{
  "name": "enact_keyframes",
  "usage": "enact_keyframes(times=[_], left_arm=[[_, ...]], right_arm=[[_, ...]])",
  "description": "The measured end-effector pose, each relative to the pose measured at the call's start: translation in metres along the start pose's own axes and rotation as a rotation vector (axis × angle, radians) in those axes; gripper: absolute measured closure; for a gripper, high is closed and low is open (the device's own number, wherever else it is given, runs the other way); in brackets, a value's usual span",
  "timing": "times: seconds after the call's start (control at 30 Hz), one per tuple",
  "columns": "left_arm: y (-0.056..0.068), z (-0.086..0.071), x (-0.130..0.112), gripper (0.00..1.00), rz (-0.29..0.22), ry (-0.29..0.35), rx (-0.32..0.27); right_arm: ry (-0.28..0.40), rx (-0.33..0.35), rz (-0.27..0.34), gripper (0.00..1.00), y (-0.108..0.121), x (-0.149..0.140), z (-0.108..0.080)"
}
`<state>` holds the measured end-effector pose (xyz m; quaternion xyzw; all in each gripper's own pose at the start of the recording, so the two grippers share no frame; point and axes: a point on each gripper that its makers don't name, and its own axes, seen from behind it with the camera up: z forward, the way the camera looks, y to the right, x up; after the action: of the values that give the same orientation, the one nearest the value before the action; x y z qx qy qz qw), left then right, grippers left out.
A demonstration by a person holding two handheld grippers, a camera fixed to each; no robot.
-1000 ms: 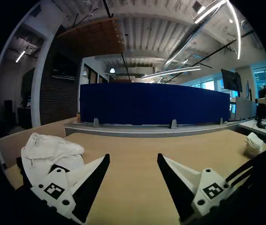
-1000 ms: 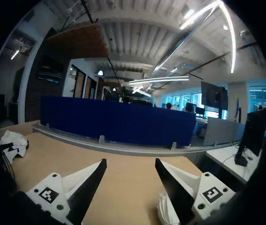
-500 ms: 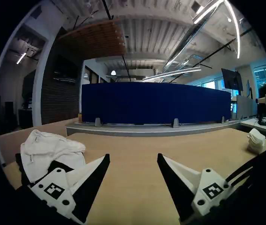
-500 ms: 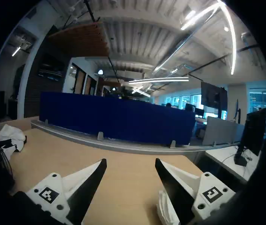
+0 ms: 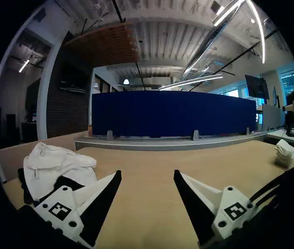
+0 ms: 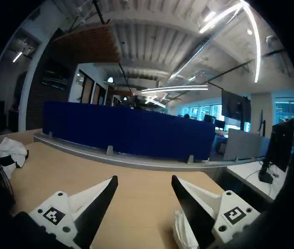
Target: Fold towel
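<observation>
The left tool (image 5: 147,171) and right tool (image 6: 144,177) hang low over the surface (image 5: 147,155), wide open, empty. A towel (image 5: 55,168), maybe crumpled, lies near left.

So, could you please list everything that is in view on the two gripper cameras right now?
Crumpled white cloth towel: one, white, on the table's left side, just beyond the left gripper's left finger.
Small stack of folded white cloths: one, white, at the table's far right edge.
Light wooden table: one, tan, under both grippers.
Dark blue fabric divider screen: one, blue, along the table's far edge.
Black monitor: one, black, on the neighbouring desk at right.
Long ceiling strip lights: several, white, overhead.
Left gripper: one, white and black, open, over the table.
Right gripper: one, white and black, open, over the table.
</observation>
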<state>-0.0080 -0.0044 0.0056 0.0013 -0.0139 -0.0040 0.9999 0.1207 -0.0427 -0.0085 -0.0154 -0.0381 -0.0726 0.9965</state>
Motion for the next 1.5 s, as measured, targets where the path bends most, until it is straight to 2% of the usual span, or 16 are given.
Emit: enact_keyframes(times=[0.53,1.0,1.3,1.5], left_arm=[[0.002,-0.003,0.008,0.06,0.007,0.027,0.007],[0.002,-0.004,0.008,0.06,0.008,0.028,0.009],[0.003,-0.003,0.008,0.05,0.008,0.028,0.009],[0.003,-0.003,0.008,0.05,0.007,0.028,0.009]], right_arm=[[0.017,0.003,0.008,0.0,0.001,0.005,0.006],[0.081,0.0,0.043,0.0,0.014,0.014,0.01],[0.093,-0.018,0.088,0.0,0.027,-0.015,0.013],[0.093,-0.033,0.089,0.0,0.037,-0.043,0.018]])
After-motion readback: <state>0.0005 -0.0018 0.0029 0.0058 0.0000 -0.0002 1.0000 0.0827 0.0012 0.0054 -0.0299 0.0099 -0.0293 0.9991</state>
